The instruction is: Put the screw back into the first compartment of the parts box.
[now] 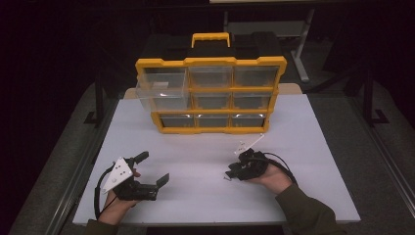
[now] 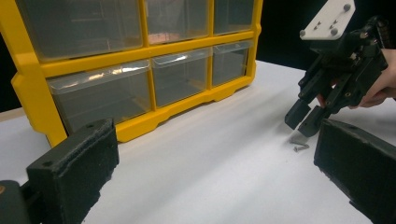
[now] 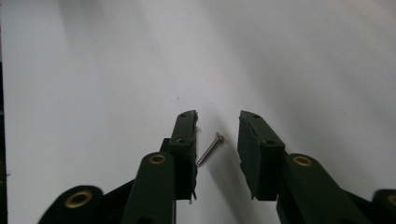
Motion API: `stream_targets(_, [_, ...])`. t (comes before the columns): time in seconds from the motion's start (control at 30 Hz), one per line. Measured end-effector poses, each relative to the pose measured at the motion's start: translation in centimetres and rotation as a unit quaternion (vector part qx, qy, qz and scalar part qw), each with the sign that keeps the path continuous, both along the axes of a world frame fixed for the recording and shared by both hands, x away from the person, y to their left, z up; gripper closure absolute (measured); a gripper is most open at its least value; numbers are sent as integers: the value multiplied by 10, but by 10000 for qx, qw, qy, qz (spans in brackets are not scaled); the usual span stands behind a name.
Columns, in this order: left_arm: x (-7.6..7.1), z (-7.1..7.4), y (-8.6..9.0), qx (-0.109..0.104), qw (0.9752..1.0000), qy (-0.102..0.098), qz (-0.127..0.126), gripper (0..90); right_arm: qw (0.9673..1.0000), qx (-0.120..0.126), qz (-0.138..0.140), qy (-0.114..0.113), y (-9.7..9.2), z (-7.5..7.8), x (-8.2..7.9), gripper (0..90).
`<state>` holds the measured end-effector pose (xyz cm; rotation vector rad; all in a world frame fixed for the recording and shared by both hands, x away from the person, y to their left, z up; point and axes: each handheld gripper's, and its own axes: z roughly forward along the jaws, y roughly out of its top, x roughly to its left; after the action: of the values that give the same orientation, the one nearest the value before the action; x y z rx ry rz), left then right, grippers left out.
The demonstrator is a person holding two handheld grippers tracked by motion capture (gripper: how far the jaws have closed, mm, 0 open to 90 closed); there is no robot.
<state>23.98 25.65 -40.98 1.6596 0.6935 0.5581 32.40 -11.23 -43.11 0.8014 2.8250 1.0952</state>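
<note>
Right claw [image 3: 217, 128]: jaws partly open, astride the screw [image 3: 208, 149], pads not pressing it | Screw: flat on the white worktop [image 1: 195, 161], in front of the yellow drawer organizer [image 1: 210, 95] | Left claw [image 2: 215, 163]: wide open, empty, left of the screw.
</note>
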Motion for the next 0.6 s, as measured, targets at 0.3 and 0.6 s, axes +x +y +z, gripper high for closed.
stream_targets(0.3, [0, 0, 0, 23, 10000, -2, -3, 0, 9998, -217, 52, -17, 7, -6, -1, 748])
stream_targets(0.6, [0, 0, 0, 17, 10000, 15, -3, 0, 9993, -352, 74, -92, 7, -7, -1, 797])
